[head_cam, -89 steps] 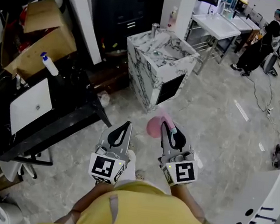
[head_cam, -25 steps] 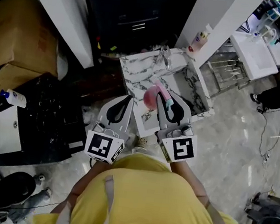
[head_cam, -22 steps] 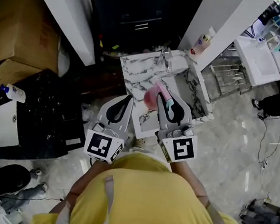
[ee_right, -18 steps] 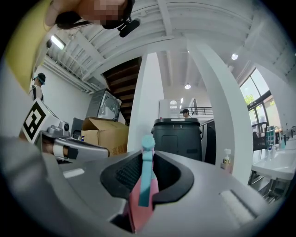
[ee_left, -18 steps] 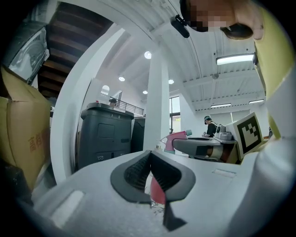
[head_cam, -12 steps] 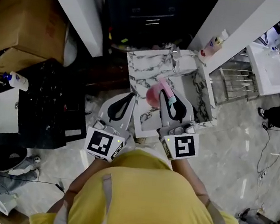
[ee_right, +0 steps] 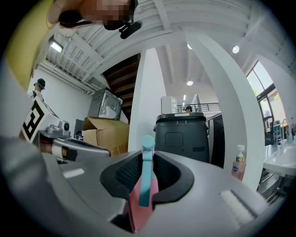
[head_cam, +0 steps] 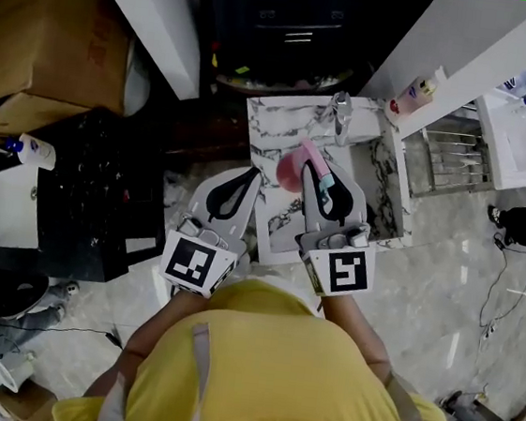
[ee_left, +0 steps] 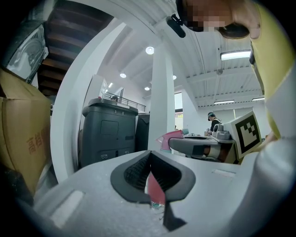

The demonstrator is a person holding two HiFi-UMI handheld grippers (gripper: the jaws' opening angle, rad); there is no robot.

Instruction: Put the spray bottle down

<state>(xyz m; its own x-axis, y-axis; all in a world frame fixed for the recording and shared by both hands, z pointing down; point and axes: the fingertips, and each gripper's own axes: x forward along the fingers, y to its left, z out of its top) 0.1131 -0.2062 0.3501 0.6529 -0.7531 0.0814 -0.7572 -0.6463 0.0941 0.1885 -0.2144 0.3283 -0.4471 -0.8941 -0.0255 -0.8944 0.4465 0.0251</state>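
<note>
The spray bottle (head_cam: pixel 289 170) is pink with a teal trigger (ee_right: pixel 145 173). My right gripper (head_cam: pixel 317 167) is shut on it, the jaws clamped at its neck, and the pink body sticks out to the left of the jaws. It hangs over the marble-patterned cabinet top (head_cam: pixel 287 123), just in front of the chrome faucet (head_cam: pixel 340 115). My left gripper (head_cam: pixel 252 172) is beside it on the left, over the cabinet's left edge, shut with nothing held. In the left gripper view the bottle (ee_left: pixel 172 137) shows to the right beyond the shut left gripper (ee_left: pixel 150 156).
A soap bottle (head_cam: pixel 413 93) stands on the white ledge behind the cabinet. A black counter (head_cam: pixel 103 206) with a white basin and a small bottle (head_cam: pixel 29 152) lies at left, cardboard boxes (head_cam: pixel 47 39) behind it. A dark grey machine (ee_right: pixel 182 132) stands ahead.
The marble cabinet has come closer and now lies under both grippers. Both grippers moved forward over its top, the right one still carrying the bottle.
</note>
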